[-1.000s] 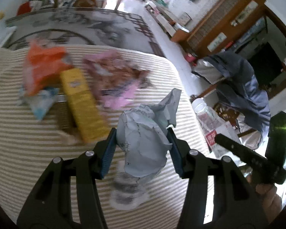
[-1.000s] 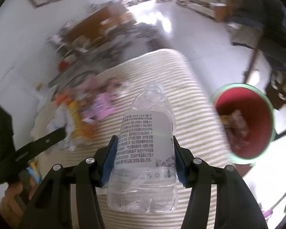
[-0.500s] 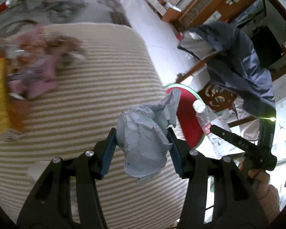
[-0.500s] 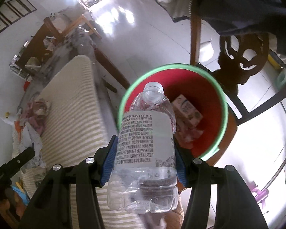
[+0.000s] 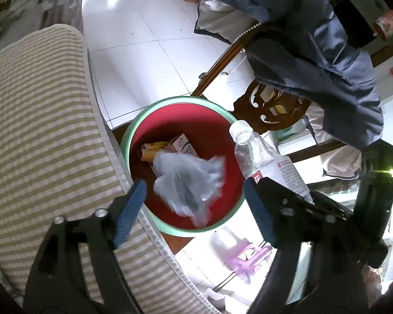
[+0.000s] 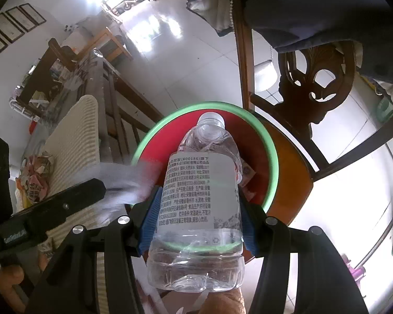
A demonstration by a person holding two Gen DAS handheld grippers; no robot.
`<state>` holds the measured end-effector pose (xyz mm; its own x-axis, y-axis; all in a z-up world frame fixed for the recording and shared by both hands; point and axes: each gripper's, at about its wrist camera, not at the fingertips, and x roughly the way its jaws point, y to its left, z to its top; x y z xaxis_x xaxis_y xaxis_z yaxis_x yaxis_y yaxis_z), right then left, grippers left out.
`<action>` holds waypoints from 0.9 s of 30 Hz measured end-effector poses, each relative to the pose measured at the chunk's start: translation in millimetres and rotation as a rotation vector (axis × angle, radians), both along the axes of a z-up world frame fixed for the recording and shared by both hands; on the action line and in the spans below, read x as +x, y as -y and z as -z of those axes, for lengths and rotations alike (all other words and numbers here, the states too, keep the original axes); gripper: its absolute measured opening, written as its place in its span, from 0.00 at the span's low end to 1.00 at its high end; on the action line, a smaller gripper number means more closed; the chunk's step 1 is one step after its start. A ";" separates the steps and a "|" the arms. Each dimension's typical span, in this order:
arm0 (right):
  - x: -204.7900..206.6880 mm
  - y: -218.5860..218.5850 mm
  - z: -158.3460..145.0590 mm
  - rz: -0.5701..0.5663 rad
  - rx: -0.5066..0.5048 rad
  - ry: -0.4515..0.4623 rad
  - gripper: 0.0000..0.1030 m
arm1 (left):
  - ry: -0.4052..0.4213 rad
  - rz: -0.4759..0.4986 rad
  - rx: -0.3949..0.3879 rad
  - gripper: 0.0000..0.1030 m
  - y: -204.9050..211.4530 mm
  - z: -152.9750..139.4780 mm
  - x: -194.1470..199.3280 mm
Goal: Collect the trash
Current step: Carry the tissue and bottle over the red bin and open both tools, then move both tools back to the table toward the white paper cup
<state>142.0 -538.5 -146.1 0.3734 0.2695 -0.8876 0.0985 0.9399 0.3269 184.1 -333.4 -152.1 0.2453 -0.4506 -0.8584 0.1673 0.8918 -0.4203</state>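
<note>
A red bin with a green rim (image 5: 154, 107) stands on a wooden chair beside the striped table. My left gripper (image 5: 196, 204) is open above it, jaws wide apart. The crumpled grey paper (image 5: 188, 183) is blurred in mid-fall over the bin, free of the pads. A small carton (image 5: 183, 144) lies inside the bin. My right gripper (image 6: 199, 217) is shut on a clear plastic bottle (image 6: 201, 188), held over the bin's rim (image 6: 272, 157); the bottle also shows in the left wrist view (image 5: 264, 159).
The striped tablecloth (image 5: 39, 130) fills the left. A carved wooden chair with a dark blue jacket (image 5: 314, 39) stands behind the bin. More wrappers (image 6: 36, 175) lie on the table. White tiled floor (image 5: 144, 39) lies beyond.
Both grippers swung from the table to above the bin. My left gripper opened and let go of the crumpled paper, which is dropping into the bin. The right still holds the bottle.
</note>
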 end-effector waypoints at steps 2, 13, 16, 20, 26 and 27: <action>2.4 0.3 3.9 -0.005 -0.001 -0.004 0.51 | -0.010 -0.007 0.005 0.77 -1.6 -0.7 -1.8; 27.6 -12.9 27.4 -0.038 -0.062 -0.016 0.53 | 0.036 -0.107 0.027 0.78 -58.3 -29.8 -32.2; 31.2 -17.4 26.8 -0.032 -0.100 -0.008 0.65 | 0.045 -0.134 0.038 0.78 -75.8 -33.7 -41.2; 29.6 -21.7 23.2 -0.007 -0.121 0.001 0.69 | 0.042 -0.179 0.043 0.78 -102.9 -34.5 -51.7; 17.6 -40.5 7.4 0.018 -0.121 0.021 0.69 | 0.053 -0.229 0.028 0.78 -147.0 -38.8 -70.1; 15.4 -44.9 3.5 0.021 -0.122 0.029 0.69 | 0.057 -0.233 0.026 0.78 -152.4 -39.6 -72.7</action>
